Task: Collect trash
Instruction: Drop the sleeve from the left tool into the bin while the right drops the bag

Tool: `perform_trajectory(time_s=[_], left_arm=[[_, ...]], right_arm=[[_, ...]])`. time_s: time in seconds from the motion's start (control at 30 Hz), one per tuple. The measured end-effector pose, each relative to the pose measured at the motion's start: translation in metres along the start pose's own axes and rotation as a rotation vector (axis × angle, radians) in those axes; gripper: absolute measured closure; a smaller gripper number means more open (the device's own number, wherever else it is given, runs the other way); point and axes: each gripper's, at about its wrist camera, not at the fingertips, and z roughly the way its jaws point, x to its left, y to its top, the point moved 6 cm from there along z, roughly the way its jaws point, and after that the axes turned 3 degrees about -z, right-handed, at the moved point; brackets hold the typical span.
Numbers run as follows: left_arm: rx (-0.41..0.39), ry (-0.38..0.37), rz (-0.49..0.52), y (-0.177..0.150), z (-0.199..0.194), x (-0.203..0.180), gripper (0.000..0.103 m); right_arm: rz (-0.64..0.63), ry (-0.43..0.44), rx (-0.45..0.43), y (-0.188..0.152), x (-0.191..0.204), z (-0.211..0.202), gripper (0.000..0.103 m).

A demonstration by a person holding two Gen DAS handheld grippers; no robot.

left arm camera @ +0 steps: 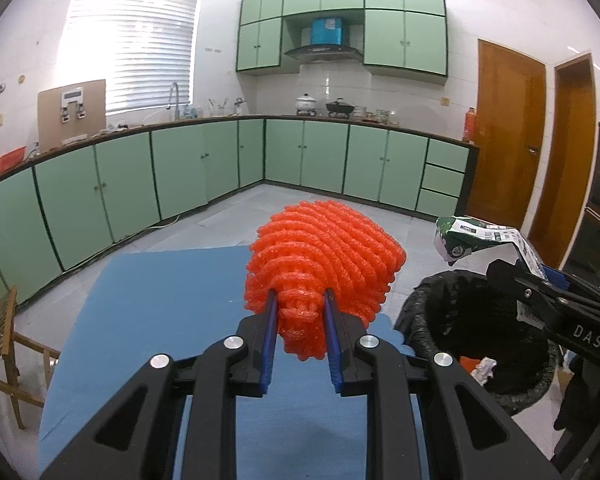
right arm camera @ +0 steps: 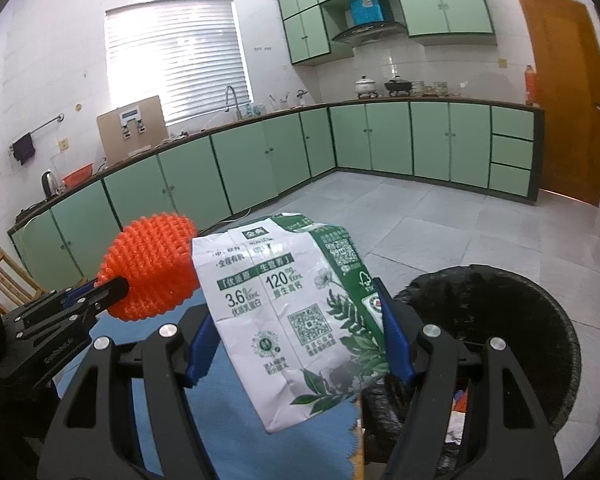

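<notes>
Both hands loaded with trash beside the bin

One blue-covered surface (left arm camera: 152, 300) lies under both tools; one round bin lined with a black plastic bag (right arm camera: 500, 312) stands at its right edge, scraps already inside. The right hand-held gripper (right arm camera: 300, 344) clamps one flattened green-and-white milk carton (right arm camera: 288, 320) near the bin's rim, apparently ready to drop. The left hand-held gripper (left arm camera: 300, 320) pinches one orange foam fruit net (left arm camera: 324, 256) above the surface, seemingly waiting its turn.
</notes>
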Motion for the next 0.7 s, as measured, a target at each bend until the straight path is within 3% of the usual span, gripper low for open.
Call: perform_trajectory(time_s=[0.7], left_arm=[[0.017, -0.16, 0.066, 0.006, 0.015, -0.089, 0.081]], right_arm=[[0.058, -0.165, -0.024, -0.018, -0.09, -0.046, 0.037]])
